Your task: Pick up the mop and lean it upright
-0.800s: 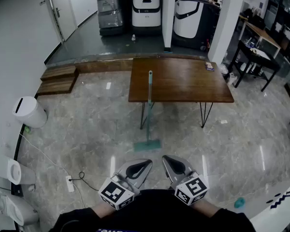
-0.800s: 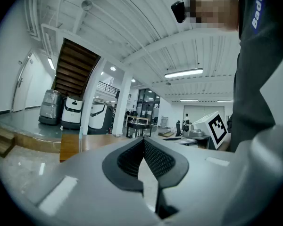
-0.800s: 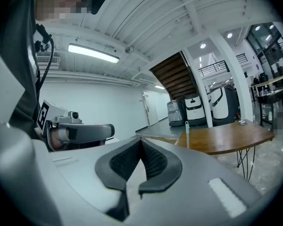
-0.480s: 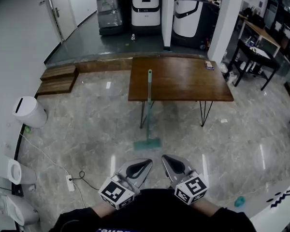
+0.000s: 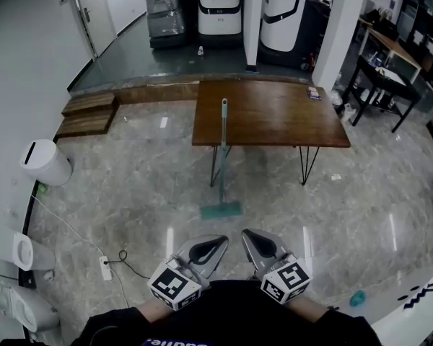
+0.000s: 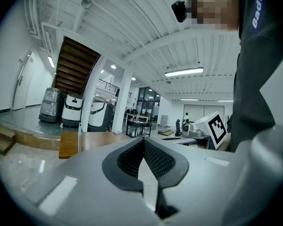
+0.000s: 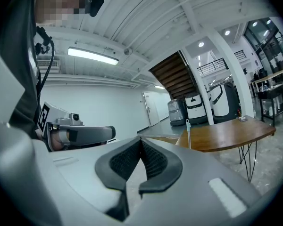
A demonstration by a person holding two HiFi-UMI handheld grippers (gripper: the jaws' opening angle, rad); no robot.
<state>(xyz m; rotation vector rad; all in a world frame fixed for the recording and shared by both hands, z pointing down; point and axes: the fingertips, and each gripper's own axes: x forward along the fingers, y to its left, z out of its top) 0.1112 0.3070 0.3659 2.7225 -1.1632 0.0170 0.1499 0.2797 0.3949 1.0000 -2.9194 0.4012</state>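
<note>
A: Nothing much has moved since a moment ago. The mop (image 5: 223, 157) still leans upright on the bench (image 5: 274, 114), its handle on the bench's near edge and its head on the floor (image 5: 130, 186) in front of the bench.

B: And your tools?

A: Your left tool (image 5: 218, 244) and right tool (image 5: 247, 236) stay side by side, well short of the bench. Both are pinched closed on nothing.
</note>
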